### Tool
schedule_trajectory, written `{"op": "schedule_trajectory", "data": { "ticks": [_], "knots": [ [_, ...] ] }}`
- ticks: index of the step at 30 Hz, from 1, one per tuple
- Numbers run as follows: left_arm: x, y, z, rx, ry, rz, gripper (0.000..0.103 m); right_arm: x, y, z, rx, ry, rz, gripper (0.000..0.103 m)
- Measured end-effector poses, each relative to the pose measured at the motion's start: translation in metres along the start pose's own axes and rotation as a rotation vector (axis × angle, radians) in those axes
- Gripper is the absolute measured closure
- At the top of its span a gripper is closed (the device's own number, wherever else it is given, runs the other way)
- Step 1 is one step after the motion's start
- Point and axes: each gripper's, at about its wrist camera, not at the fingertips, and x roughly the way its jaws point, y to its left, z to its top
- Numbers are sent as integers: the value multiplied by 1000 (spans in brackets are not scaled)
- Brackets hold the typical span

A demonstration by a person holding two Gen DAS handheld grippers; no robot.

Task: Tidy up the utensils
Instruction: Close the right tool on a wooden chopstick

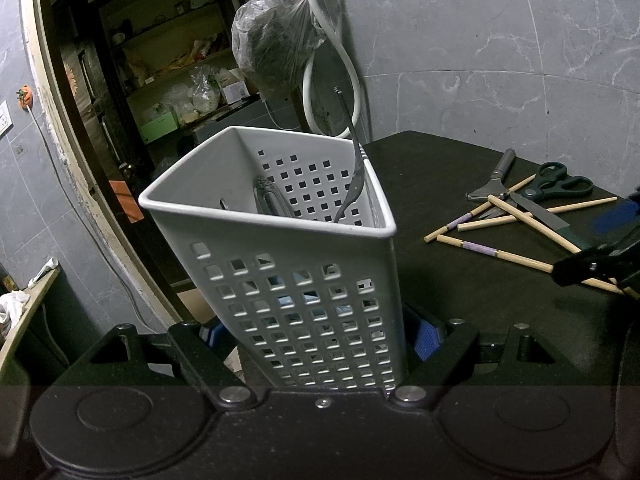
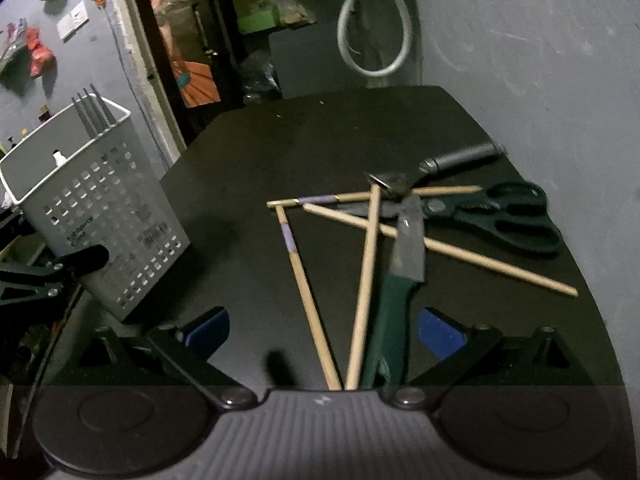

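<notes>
Between left claw pads: basket, clamped | right claw apart over chopsticks

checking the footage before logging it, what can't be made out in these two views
- Left wrist view: white basket walls hide the lower ends of the fork and the other utensils inside.
- Left wrist view: the right claw is cut off by the frame edge.
- Right wrist view: knife is blurred and its handle end is hidden by the camera housing; basket lettering is unreadable.
</notes>
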Motion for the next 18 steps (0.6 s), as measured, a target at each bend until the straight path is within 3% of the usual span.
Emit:
{"op": "schedule_trajectory", "data": {
  "ticks": [10,18],
  "knots": [
    [0,0,0,0,0,0,18,33,16,16,-104,56,8,9],
    [0,0,0,-2,1,-2,18,51,25,17,-223,75,36,21]
  ]
}}
